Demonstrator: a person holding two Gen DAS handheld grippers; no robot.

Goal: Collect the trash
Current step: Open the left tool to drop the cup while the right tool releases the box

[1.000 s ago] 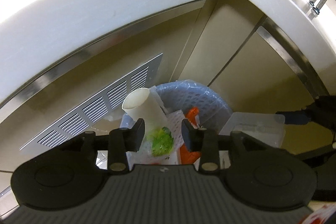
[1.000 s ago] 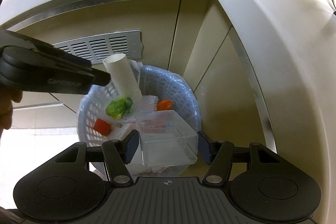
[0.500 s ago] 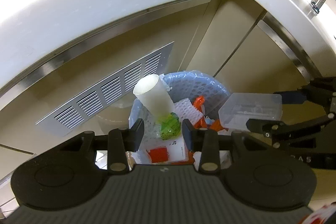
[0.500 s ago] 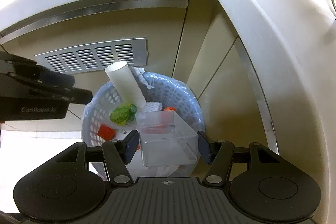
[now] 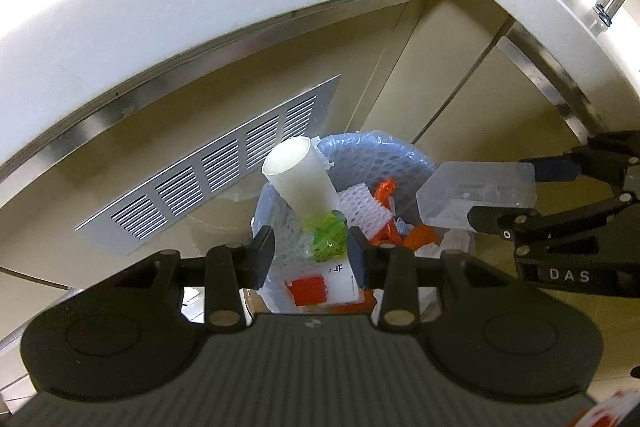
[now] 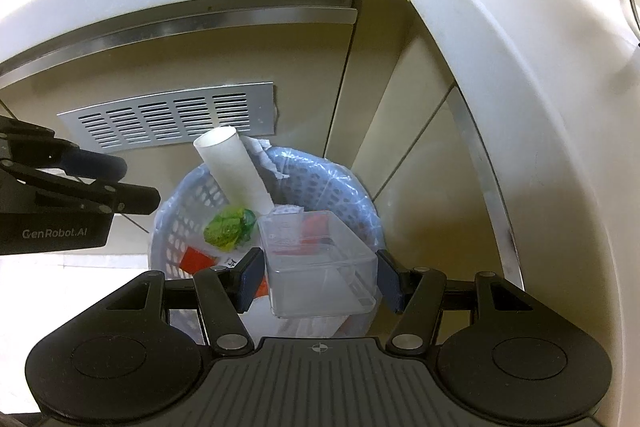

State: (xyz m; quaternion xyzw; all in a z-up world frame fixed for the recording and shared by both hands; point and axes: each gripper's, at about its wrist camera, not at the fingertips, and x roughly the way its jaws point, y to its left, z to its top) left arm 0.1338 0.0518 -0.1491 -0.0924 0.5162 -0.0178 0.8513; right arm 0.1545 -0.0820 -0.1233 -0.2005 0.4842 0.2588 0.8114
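White stone counter (image 6: 500,75) wraps the corner, w/ the round blue mesh bin lined w/ a clear bag (image 6: 340,183) on the floor below. Leaning out of it toward 11 o'clock: a white cardboard tube (image 6: 232,167). Right gripper (image 6: 320,277) is pinching a clear rectangular plastic tub (image 6: 320,267) right over the bin's 5 o'clock rim. Left gripper (image 5: 310,259) is spread, nothing in it. Imo nudge the tub toward 12 before letting go, so it drops inside instead of catching the rim.

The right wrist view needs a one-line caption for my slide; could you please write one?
Right gripper holds a clear plastic box above the lined trash basket.
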